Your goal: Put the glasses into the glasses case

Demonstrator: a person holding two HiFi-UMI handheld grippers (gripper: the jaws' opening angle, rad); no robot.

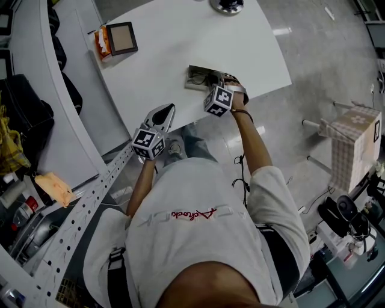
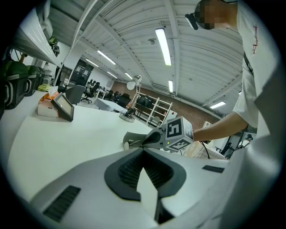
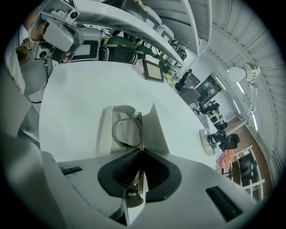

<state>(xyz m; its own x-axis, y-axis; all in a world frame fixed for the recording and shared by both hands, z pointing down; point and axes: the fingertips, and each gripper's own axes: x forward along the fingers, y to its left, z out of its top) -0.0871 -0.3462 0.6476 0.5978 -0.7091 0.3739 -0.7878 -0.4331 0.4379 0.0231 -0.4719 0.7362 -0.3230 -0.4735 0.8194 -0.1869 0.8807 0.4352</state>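
Observation:
The glasses case [image 1: 194, 78] lies open near the front edge of the white table [image 1: 168, 36]. In the right gripper view its pale tray [image 3: 105, 132] and raised lid [image 3: 157, 127] lie just ahead of the jaws. My right gripper [image 3: 141, 150] is shut on the thin metal glasses [image 3: 127, 133], gripping them by the frame edge, with one round lens hanging over the case's inside. In the head view the right gripper [image 1: 212, 83] sits at the case. My left gripper [image 1: 165, 112] is at the table's front edge, left of the case, shut and holding nothing [image 2: 143, 150].
A dark framed panel [image 1: 122, 38] leans by an orange box [image 1: 101, 45] at the table's far left. A lamp base [image 1: 227, 5] stands at the far edge. Shelves with dark bags [image 1: 24, 114] run along the left. The table edge is right under both grippers.

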